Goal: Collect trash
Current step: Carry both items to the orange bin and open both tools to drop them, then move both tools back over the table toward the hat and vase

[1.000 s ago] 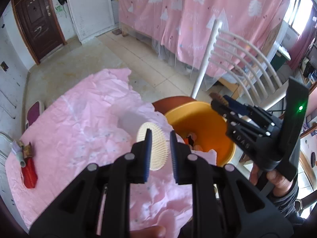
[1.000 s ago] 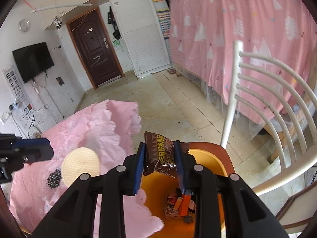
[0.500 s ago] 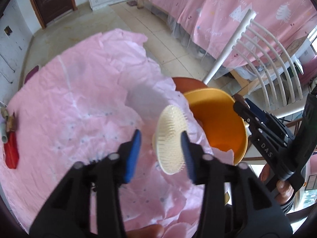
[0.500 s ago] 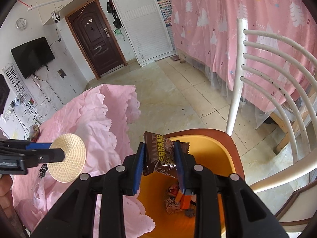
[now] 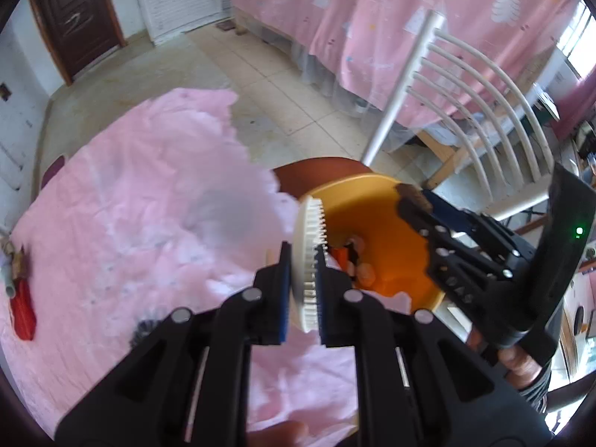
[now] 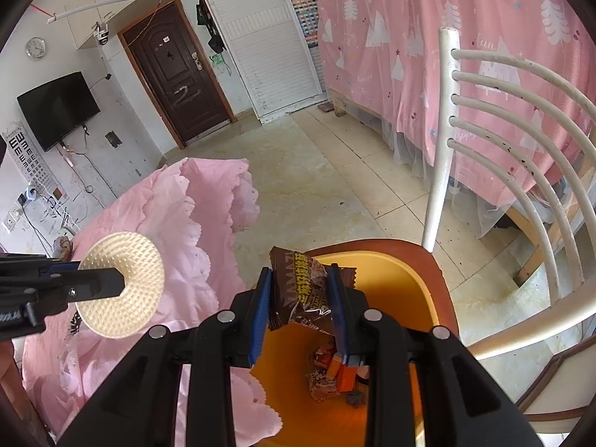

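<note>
left gripper (image 5: 302, 290) is clamped on the cream bristled disc (image 5: 308, 260) beside the orange bin (image 6: 395, 283); right gripper (image 6: 300, 309) pinches the brown snack wrapper (image 6: 303, 290) above that bin's opening.

Glossy brown foil wrapper (image 6: 301, 290), bristled cream plastic brush (image 6: 121, 285), smooth orange plastic bin (image 6: 406, 279), crumpled pink cloth (image 5: 123, 208).

Tiled floor (image 6: 335, 171), brown door (image 6: 175, 74), wall-mounted TV (image 6: 57, 110) (dark screen), pink curtain (image 6: 409, 37), white chair (image 6: 503, 149).
</note>
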Motion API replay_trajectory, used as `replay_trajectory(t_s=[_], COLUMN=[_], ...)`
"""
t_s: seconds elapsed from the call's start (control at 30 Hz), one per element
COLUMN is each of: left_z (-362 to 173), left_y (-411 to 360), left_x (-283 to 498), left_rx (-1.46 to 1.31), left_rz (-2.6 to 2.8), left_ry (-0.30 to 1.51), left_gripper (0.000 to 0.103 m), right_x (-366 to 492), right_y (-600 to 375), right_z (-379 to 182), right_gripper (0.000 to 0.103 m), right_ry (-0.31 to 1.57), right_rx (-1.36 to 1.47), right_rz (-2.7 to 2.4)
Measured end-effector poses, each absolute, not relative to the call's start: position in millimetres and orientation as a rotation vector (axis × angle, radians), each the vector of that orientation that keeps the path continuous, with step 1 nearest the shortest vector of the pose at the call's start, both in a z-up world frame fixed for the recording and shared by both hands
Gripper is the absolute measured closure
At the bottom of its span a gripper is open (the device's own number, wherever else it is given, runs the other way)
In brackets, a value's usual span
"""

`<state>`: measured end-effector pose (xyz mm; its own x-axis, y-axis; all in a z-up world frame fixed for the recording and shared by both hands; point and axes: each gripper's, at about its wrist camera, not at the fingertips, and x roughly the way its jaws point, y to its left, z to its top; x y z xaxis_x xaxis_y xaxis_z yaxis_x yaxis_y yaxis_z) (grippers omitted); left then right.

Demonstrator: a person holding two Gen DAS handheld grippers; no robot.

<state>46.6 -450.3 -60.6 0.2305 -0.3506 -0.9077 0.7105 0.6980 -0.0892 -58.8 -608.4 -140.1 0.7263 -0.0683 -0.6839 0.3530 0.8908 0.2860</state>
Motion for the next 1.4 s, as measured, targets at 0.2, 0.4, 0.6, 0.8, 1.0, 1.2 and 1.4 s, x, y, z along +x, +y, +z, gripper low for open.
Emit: replay_trajectory(t_s=[0.2, 0.4, 0.6, 0.8, 1.0, 1.2, 1.4], left_z=[-61, -56, -52, -36, -18, -2, 6], left_y=[-473, -473, -456, -427, -384, -325, -268], left_x=[33, 29, 35, 46, 66, 97, 126], left_rx=[0.404, 0.385, 0.361, 0.317, 0.261, 0.192, 0.131], left_rz=[-0.831, -0.842, -0.817, -0.8, -0.75, -0.666, -0.585], left_ry=[1.115, 1.122, 1.127, 1.096, 1.058, 1.028, 1.016], left_gripper=[0.093, 0.064, 0.059, 0.058, 0.058, 0.055, 0.055], right_x=[-60, -64, -64, -54, -30, 7, 46], right_y=[-613, -622, -619, -600, -566, -516, -464], right_z=[-143, -146, -143, -129, -104, -82, -65], right_gripper=[0.084, 0.075, 0.054, 0.053, 0.053, 0.053, 0.053], right_ry=[0.734, 0.737, 0.733, 0.728, 0.713, 0.715, 0.718], right_rx=[0.43, 0.476, 0.484, 0.443, 0.384, 0.3, 0.223], right_rz=[-0.253, -0.272, -0.278, -0.267, -0.226, -0.161, -0.093])
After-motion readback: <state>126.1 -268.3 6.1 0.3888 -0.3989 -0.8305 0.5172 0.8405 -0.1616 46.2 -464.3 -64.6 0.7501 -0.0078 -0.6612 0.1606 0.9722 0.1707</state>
